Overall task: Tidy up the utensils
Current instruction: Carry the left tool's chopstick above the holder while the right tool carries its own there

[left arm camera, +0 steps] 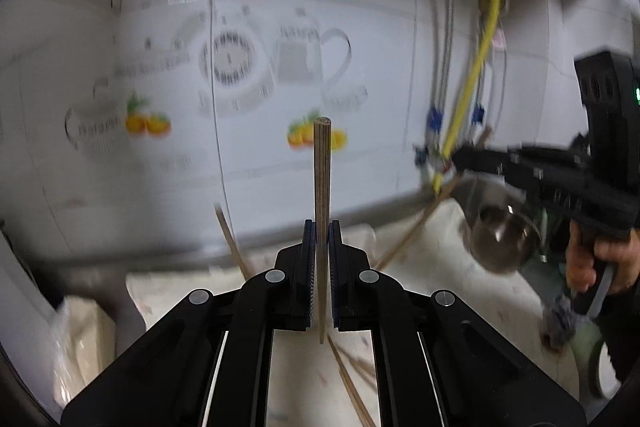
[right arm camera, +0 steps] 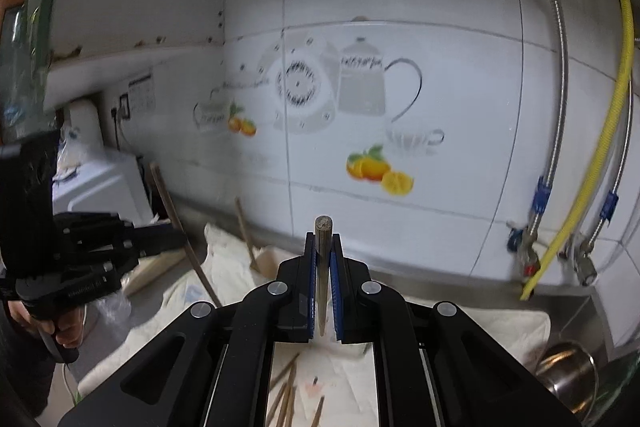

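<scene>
My left gripper [left arm camera: 322, 227] is shut on a wooden chopstick [left arm camera: 322, 171] that points up and forward, raised above the cloth. My right gripper [right arm camera: 323, 239] is shut on another wooden chopstick [right arm camera: 323, 247], also raised. Each gripper shows in the other's view: the right gripper [left arm camera: 460, 157] at the right of the left wrist view, the left gripper [right arm camera: 176, 239] at the left of the right wrist view. Several loose chopsticks [right arm camera: 286, 391] lie on the white cloth [right arm camera: 500, 327] below, and they also show in the left wrist view [left arm camera: 352, 383].
A steel cup [left arm camera: 504, 239] stands at the right end of the counter; it also shows in the right wrist view [right arm camera: 568, 375]. A tiled wall [right arm camera: 360, 107] with printed teapots is close ahead. A yellow hose [right arm camera: 600, 147] and metal pipes [right arm camera: 556, 107] run down at right. A white appliance [right arm camera: 104, 187] stands at left.
</scene>
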### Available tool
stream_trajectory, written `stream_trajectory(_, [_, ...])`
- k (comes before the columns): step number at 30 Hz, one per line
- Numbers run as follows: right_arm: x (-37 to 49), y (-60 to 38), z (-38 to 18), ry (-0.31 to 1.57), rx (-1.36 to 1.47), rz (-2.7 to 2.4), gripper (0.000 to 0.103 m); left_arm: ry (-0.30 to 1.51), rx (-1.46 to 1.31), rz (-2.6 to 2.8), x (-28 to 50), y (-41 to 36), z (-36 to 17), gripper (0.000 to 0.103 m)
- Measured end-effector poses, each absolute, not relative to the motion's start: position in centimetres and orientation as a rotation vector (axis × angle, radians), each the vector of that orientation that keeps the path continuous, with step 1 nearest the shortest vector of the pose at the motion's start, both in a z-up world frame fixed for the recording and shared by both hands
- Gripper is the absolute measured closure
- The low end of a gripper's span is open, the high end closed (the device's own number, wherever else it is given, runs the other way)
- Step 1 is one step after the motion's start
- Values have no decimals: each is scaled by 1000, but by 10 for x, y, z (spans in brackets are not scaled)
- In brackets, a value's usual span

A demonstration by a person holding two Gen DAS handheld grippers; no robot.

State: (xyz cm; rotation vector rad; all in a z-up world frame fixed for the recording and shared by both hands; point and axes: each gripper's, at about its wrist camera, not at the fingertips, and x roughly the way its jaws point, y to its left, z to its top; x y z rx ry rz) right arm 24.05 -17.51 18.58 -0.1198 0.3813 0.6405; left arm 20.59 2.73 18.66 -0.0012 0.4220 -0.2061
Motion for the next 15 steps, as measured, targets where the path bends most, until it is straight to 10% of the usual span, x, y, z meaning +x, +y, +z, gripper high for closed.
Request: stream_trajectory(15, [296,-173,190,384,-69,574,97,407,-38,-75,302,54,170,98])
